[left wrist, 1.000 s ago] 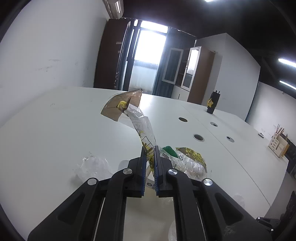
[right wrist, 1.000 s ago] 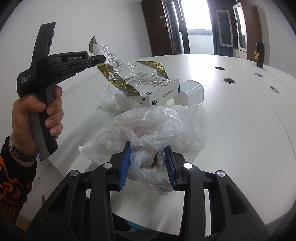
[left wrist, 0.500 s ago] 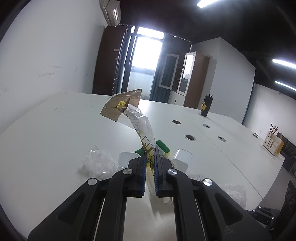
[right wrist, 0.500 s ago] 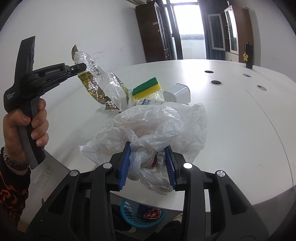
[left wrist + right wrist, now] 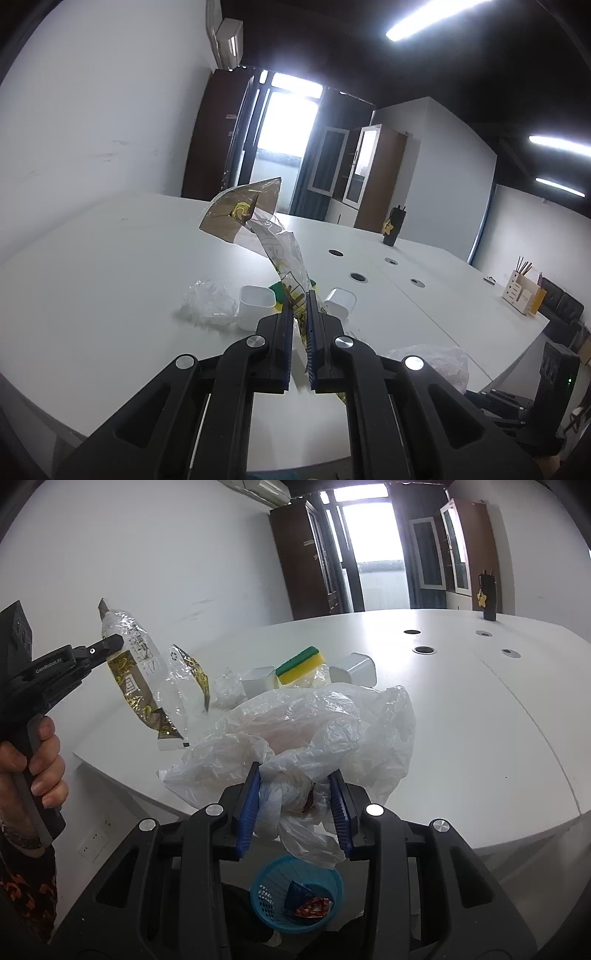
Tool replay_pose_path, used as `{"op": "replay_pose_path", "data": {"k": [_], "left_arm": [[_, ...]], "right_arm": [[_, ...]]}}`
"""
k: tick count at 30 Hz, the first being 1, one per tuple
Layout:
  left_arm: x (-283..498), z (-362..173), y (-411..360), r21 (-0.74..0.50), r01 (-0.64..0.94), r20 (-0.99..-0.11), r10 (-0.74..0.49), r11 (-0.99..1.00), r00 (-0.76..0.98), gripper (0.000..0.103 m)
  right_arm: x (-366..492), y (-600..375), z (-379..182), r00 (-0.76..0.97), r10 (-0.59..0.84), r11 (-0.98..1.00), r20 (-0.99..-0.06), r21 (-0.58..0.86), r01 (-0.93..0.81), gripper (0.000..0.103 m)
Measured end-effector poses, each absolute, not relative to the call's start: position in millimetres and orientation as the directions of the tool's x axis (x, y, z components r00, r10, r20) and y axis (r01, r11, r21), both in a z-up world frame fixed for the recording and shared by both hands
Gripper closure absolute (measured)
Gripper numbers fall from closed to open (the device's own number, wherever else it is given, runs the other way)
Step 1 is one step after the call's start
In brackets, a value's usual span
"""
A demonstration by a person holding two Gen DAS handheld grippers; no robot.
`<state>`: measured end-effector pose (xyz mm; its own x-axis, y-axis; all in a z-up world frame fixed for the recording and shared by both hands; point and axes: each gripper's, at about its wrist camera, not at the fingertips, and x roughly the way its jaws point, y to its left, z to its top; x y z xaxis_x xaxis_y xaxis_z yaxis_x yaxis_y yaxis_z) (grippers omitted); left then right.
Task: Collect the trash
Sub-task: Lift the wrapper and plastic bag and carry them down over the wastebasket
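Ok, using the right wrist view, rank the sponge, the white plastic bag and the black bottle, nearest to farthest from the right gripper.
1. White plastic bag: clamped in the right gripper.
2. Sponge: beyond the bag, mid-table.
3. Black bottle: far right end of the table.

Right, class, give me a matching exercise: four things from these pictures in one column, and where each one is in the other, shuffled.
1. wrapper
2. plastic bag
3. sponge
4. basket

A. on the floor below the table edge
B. in the right tongs
C. on the table, by white cups
D. in the left tongs, held in the air

Pairs: 1-D, 2-B, 3-C, 4-A
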<state>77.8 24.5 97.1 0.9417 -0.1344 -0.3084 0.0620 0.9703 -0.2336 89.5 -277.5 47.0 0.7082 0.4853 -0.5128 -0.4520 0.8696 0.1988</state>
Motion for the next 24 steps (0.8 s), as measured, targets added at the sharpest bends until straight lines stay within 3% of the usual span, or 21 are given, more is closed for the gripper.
{"op": "replay_pose_path", "data": {"k": [12, 24], "left_arm": [[-27, 60, 19, -0.156, 0.075, -0.323, -0.123, 0.985, 0.938, 0.098], [-33, -20, 17, -0.151, 0.029, -0.464, -0.096, 0.988, 0.88, 0.098]], "right_arm": [[18, -276, 39, 0.705, 0.483, 0.855, -0.52, 0.107, -0.507, 0.069], [-14, -272, -20, 0.63, 0.458, 0.854, -0.627, 0.114, -0.507, 0.069]]}}
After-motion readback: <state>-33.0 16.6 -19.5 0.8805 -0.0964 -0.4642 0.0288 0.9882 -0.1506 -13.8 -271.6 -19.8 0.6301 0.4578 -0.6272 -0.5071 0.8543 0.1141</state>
